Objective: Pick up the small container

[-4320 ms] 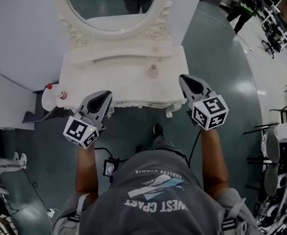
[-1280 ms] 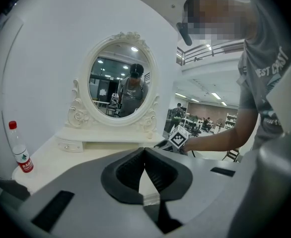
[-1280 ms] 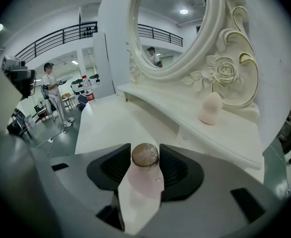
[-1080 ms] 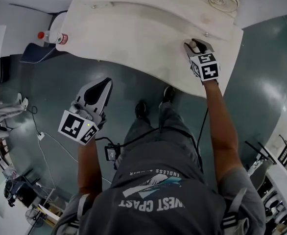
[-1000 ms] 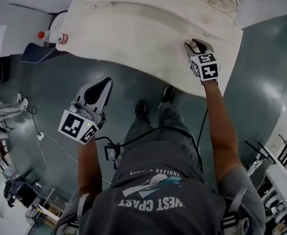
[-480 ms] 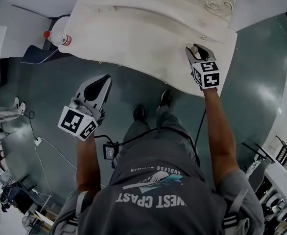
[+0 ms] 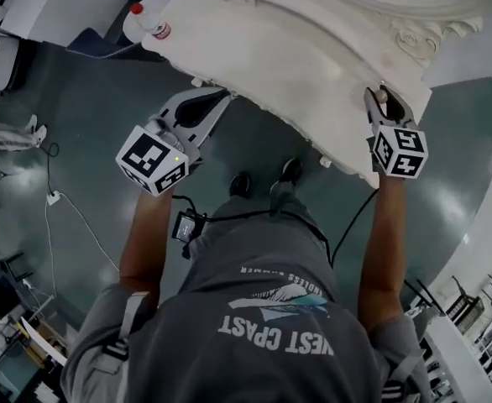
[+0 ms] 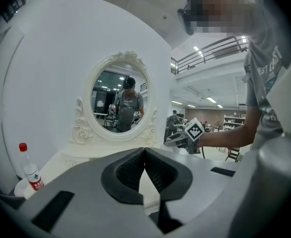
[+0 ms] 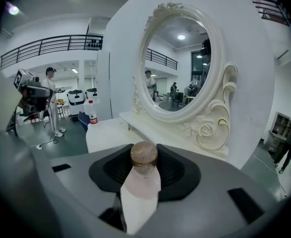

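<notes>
**Small container gripped; pick-up judged nearly complete**

The right tongs (image 7: 382, 99) stand partly open, their dark pads pressed on the small pale-pink container with a rounded brown cap (image 9: 141, 187); the container stands upright between them and appears to be clear of the top of the white ornate desk (image 7: 313, 49), facing the oval carved-frame mirror (image 9: 178, 63); grasp and lift are thus judged done, with only a steady hold left; the left tongs (image 8: 145, 152) are closed pad to pad on nothing, beside the desk's near edge, over the floor.
</notes>
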Demonstrator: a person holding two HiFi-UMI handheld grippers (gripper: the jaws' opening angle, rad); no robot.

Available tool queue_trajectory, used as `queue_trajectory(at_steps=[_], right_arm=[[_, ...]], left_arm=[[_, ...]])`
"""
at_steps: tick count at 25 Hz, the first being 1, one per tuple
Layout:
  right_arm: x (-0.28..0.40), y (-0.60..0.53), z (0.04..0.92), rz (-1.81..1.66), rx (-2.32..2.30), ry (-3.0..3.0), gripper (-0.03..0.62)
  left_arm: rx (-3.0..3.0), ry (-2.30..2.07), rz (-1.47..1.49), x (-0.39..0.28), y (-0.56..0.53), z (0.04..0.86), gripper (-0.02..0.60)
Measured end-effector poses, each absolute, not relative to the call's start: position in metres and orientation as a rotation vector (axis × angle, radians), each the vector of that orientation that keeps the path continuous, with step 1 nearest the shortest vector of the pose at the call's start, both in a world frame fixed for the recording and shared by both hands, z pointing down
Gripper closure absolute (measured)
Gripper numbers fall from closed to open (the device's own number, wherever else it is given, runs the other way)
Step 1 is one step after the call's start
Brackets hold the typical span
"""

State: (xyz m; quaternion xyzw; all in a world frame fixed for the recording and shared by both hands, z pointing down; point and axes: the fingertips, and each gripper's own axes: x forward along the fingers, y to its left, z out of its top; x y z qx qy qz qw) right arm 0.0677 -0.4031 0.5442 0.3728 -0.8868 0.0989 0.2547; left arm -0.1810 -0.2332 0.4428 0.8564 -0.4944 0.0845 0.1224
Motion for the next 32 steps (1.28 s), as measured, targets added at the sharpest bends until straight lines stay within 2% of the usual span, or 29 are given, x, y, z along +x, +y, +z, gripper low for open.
queue_trajectory(at_steps=[11,32], right_arm=[[0.058,-0.365,0.447,0.148,1.063,-2.490,0.433],[0.060,-0.291,0.330,-0.043,1.216,-2.562,0.433]], left_arm=[[2.640,-1.427,0.231,-0.188,-0.219,0.406,0.565],[2.831,-1.275,0.216,-0.184,-0.198,0.380,0.565]])
